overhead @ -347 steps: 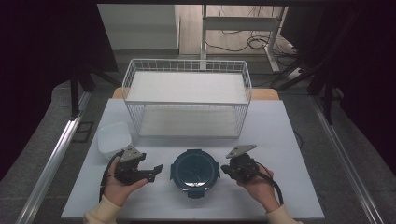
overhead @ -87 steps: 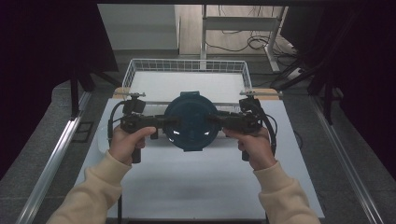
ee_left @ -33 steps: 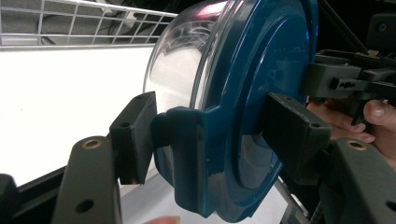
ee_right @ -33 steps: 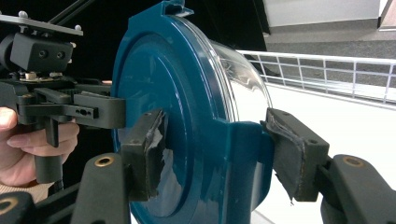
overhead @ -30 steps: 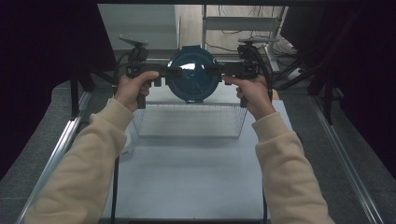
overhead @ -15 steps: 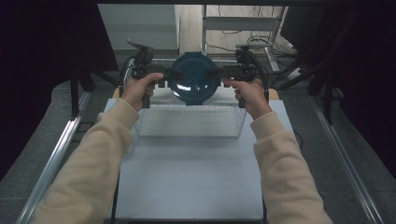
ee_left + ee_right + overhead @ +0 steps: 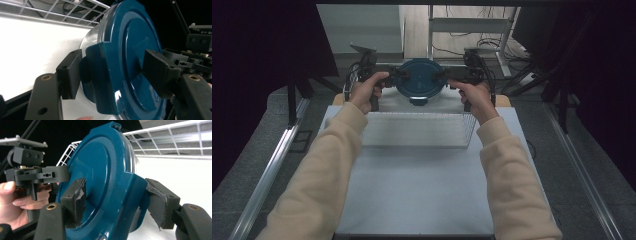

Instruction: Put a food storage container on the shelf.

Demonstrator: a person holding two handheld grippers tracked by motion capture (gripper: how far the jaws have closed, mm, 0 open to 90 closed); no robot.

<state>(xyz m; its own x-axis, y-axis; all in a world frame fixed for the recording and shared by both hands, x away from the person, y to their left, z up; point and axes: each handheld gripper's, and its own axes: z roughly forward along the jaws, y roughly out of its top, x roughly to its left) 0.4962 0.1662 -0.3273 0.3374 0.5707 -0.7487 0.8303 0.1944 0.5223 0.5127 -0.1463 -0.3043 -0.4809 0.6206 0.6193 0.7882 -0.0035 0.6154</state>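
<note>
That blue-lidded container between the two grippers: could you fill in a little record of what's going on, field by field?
Thing held: a round container with a blue lid, clear body under the lid
Left gripper: jaws straddle the lid's side clip; they have just been opening
Right gripper: jaws straddle the opposite clip; also just opening
Position: inside the white wire basket, at its far end
Basket stands on: the white table
Hands: one hand on each gripper, sleeves cream
Likely next: letting the container go in the basket
</note>
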